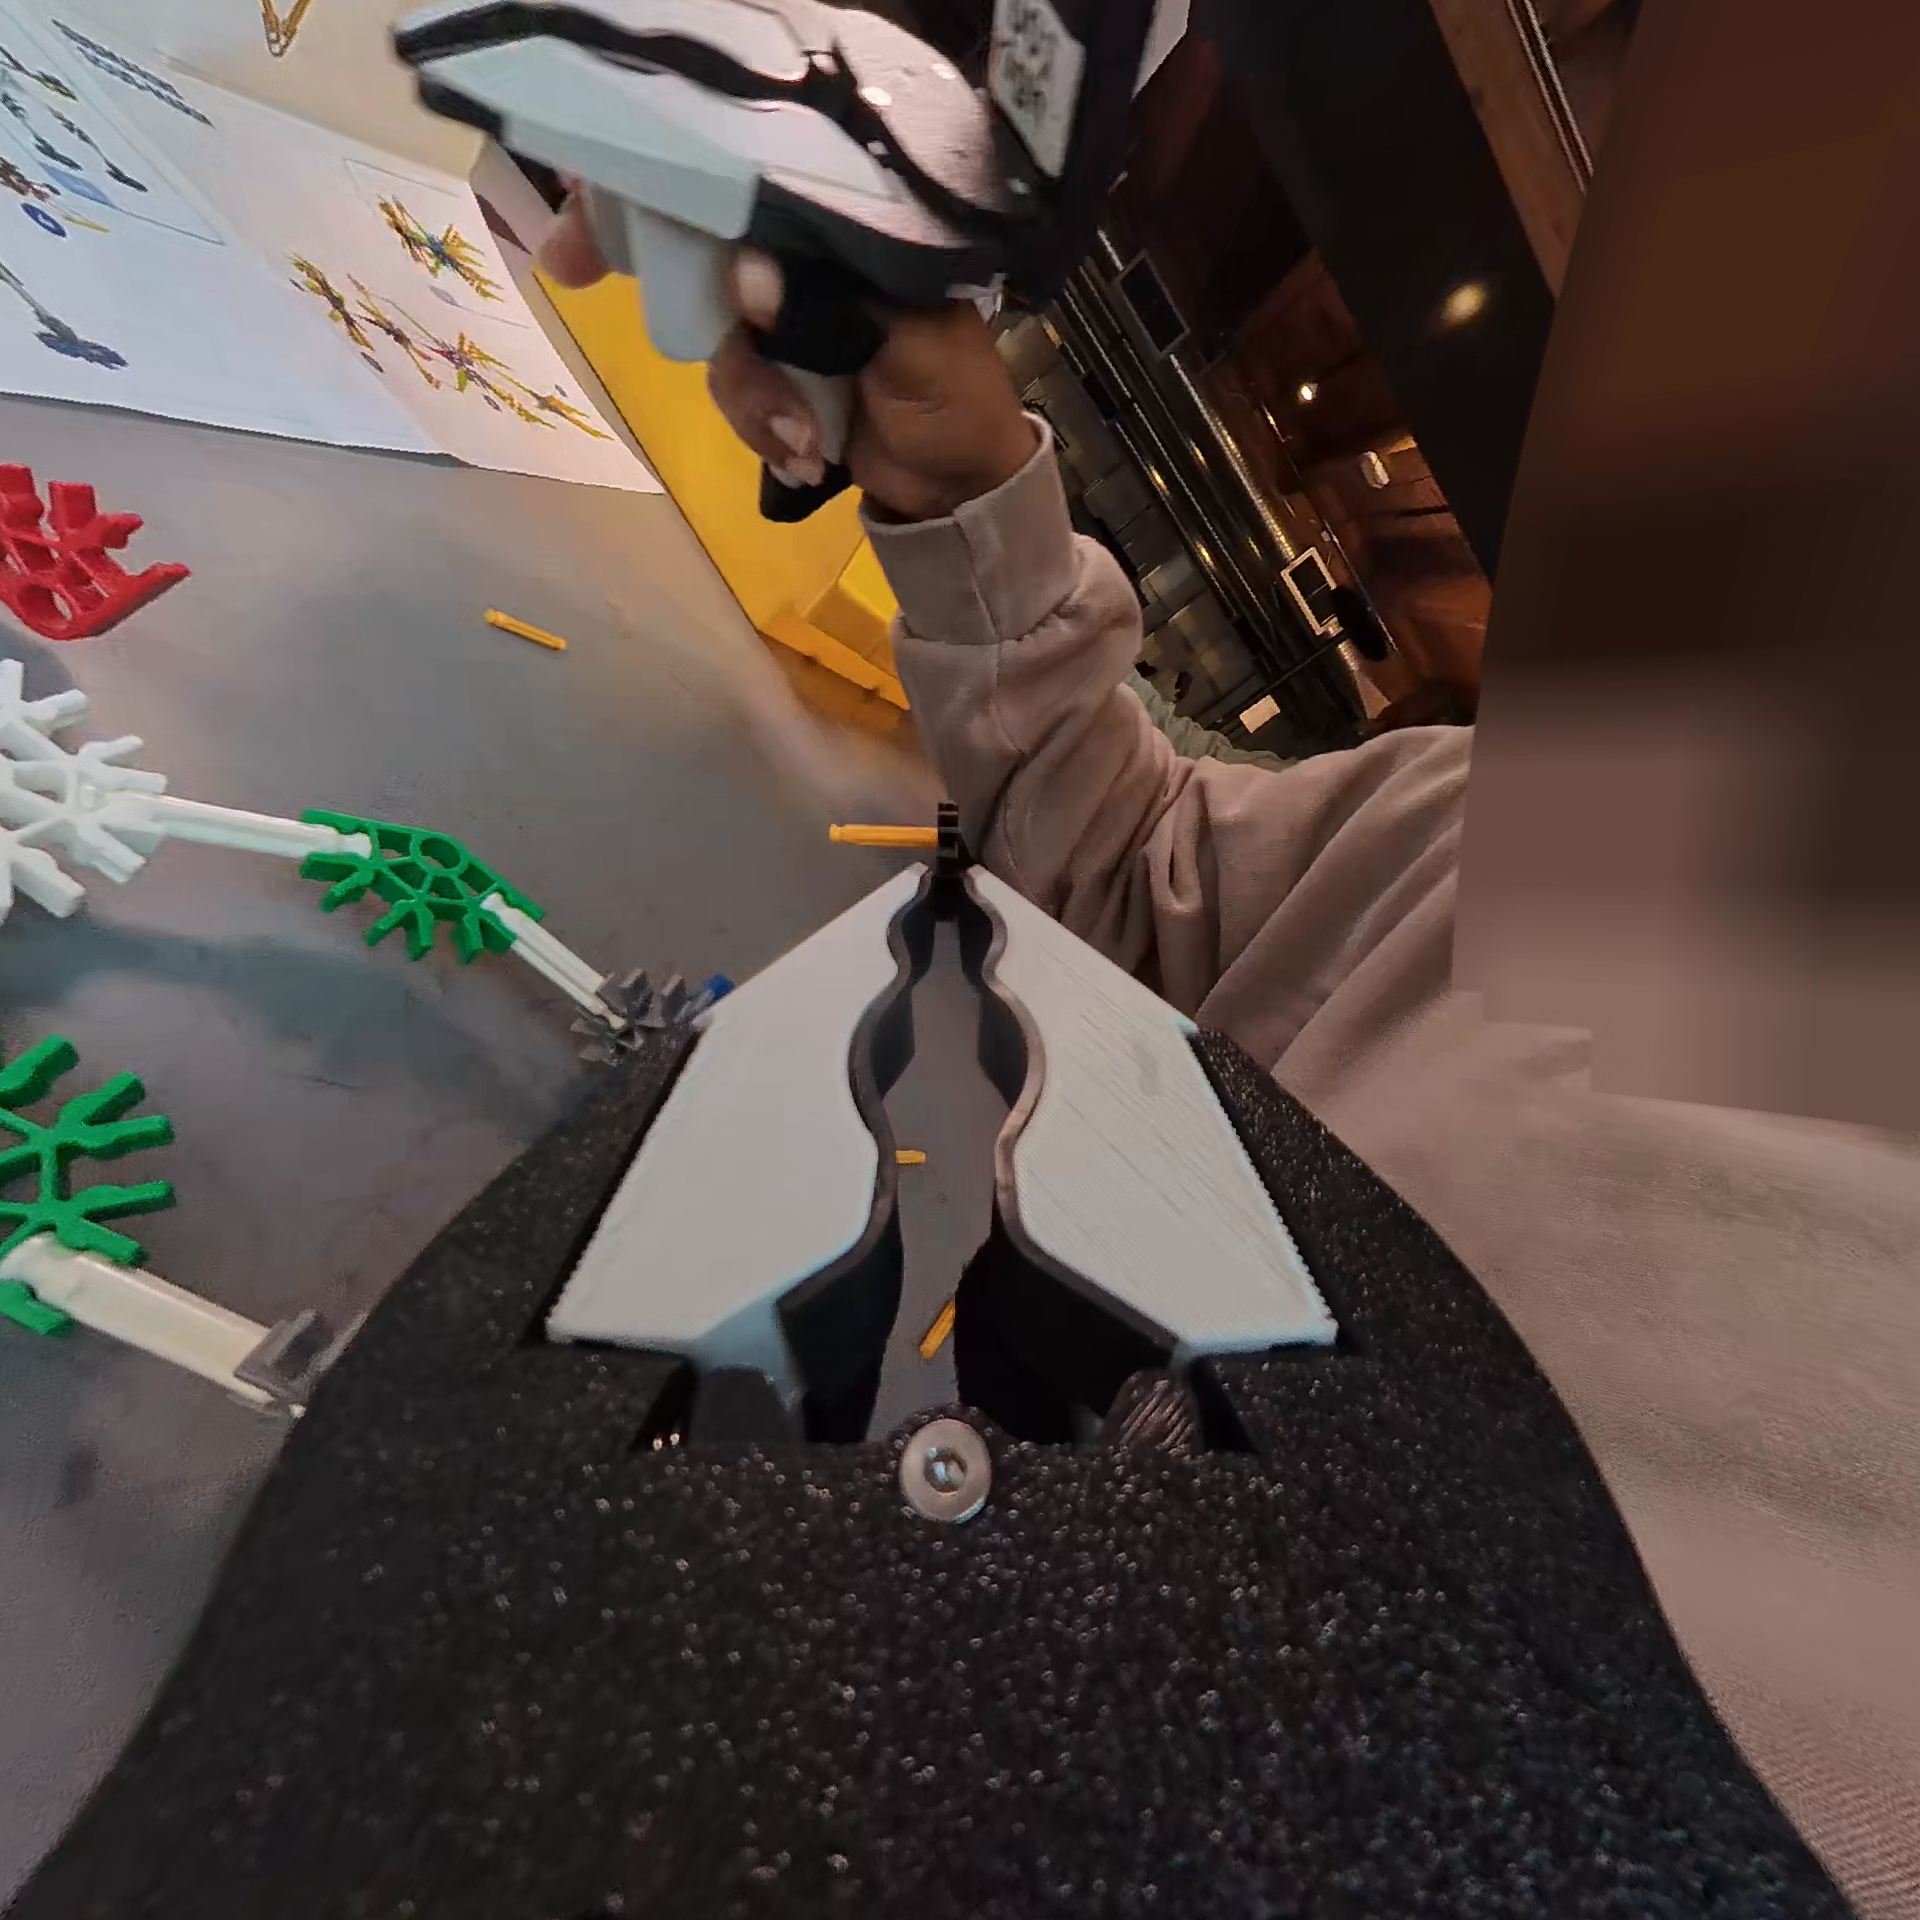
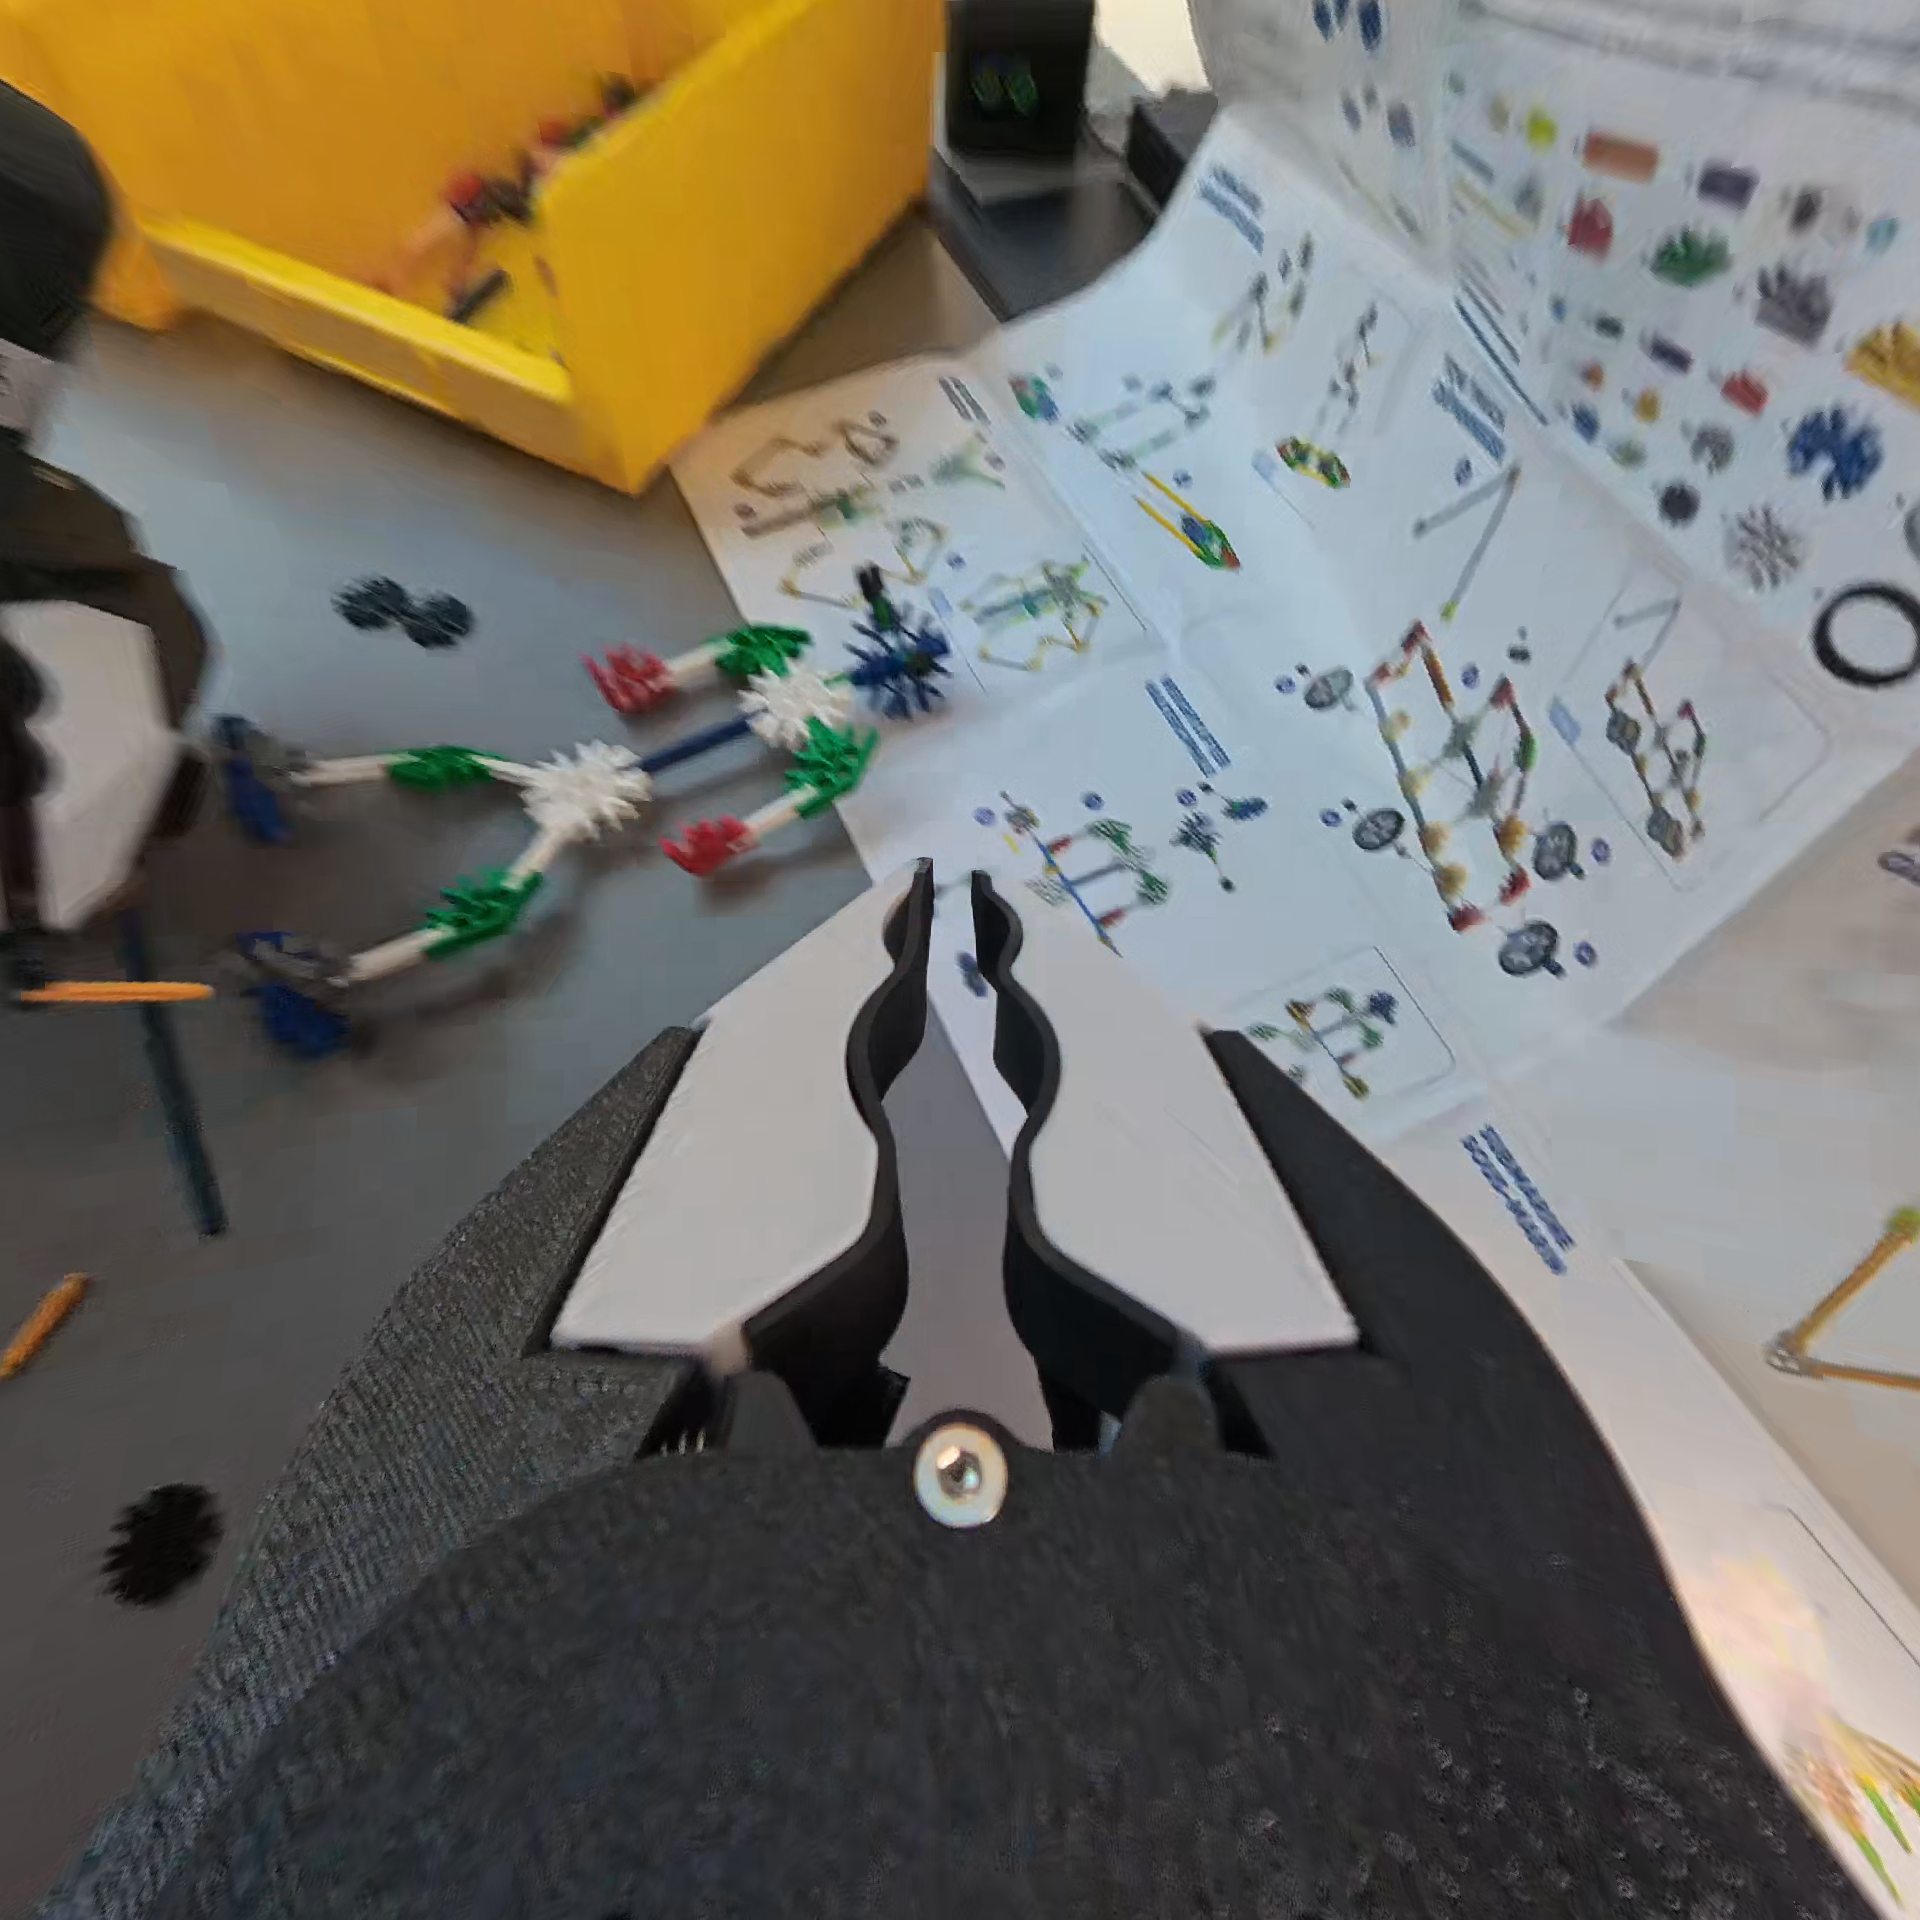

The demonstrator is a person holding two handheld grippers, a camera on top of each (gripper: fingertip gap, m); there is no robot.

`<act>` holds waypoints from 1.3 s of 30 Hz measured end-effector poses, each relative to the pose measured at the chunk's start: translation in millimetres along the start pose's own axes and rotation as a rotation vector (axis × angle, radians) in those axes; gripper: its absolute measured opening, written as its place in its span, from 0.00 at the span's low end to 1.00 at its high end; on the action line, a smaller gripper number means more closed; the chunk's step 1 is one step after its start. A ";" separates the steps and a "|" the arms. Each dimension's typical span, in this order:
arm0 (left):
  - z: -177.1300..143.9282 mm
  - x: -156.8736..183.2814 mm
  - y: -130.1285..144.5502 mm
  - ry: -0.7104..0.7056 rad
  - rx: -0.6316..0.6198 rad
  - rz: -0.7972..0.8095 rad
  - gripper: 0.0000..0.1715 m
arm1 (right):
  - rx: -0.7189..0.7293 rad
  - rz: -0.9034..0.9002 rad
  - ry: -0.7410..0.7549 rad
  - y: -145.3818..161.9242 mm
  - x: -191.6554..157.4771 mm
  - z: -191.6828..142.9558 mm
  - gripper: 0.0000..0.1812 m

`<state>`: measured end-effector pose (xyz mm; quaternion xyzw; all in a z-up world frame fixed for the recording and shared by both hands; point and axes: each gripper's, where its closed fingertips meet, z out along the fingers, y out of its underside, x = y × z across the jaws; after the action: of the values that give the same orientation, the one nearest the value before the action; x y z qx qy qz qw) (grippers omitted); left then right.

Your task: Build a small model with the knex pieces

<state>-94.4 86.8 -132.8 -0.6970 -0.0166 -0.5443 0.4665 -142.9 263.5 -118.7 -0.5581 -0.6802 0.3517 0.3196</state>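
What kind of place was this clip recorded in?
Probably a hobby or workshop table indoors: a grey tabletop with a half-built plastic rod-and-connector model, a yellow bin of loose parts and a big unfolded instruction sheet.

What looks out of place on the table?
Loose parts lie scattered on the grey table, outside the yellow bin: a yellow rod, a black gear-like connector. The instruction sheet curls up at its far edge. Nothing looks broken.

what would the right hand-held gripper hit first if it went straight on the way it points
Probably the instruction sheet: the right hand-held gripper, slightly open and empty, points at its near edge. Depth is unclear.
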 end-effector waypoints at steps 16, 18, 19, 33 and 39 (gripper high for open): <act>23.9 34.4 27.0 0.041 -0.134 0.135 0.01 | 0.273 0.313 -0.477 25.0 -188.3 -55.7 0.03; 26.3 36.9 31.1 0.038 -0.151 0.150 0.01 | 0.272 0.312 -0.558 22.9 -200.4 -61.7 0.03; 26.9 37.6 32.8 0.034 -0.157 0.158 0.01 | 0.262 0.308 -0.568 23.4 -203.1 -61.0 0.03; 25.5 43.4 36.4 0.027 -0.152 0.171 0.01 | 0.242 0.265 -0.558 27.5 -207.3 -57.3 0.03; 25.4 43.3 37.0 0.056 -0.144 0.118 0.01 | 0.248 0.275 -0.580 28.1 -209.0 -58.0 0.01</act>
<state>-38.3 61.9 -121.9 -0.7131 0.0768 -0.5348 0.4467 -43.8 68.5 -119.2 -0.4782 -0.6132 0.6156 0.1278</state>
